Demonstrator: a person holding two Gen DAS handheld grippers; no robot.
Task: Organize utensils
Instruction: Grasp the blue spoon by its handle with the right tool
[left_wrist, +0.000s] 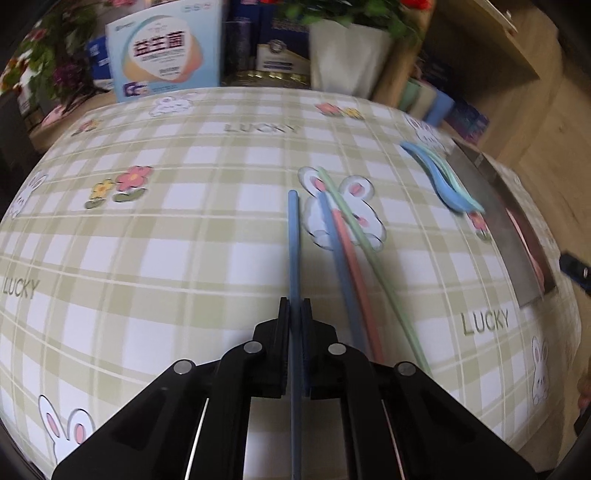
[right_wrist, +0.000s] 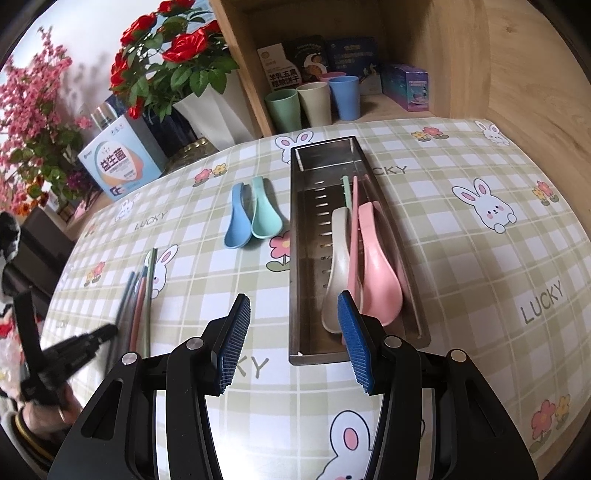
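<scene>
The left tool (left_wrist: 294, 317) is clenched on the blue chopstick (left_wrist: 293, 236), low over the bench (left_wrist: 147, 258). Thin, stiff, light and likely slippery, it pivots easily; a mid-shaft hold suits. The right tool (right_wrist: 293, 343) hangs released.

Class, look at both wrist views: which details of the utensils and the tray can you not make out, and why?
- Blue chopstick, left wrist view: near end runs off the bottom edge.
- Metal tray, left wrist view: contents hidden by its wall.
- Left gripper, right wrist view: blurred, grip unclear.
- Pink chopstick, right wrist view: near end behind right gripper.
</scene>
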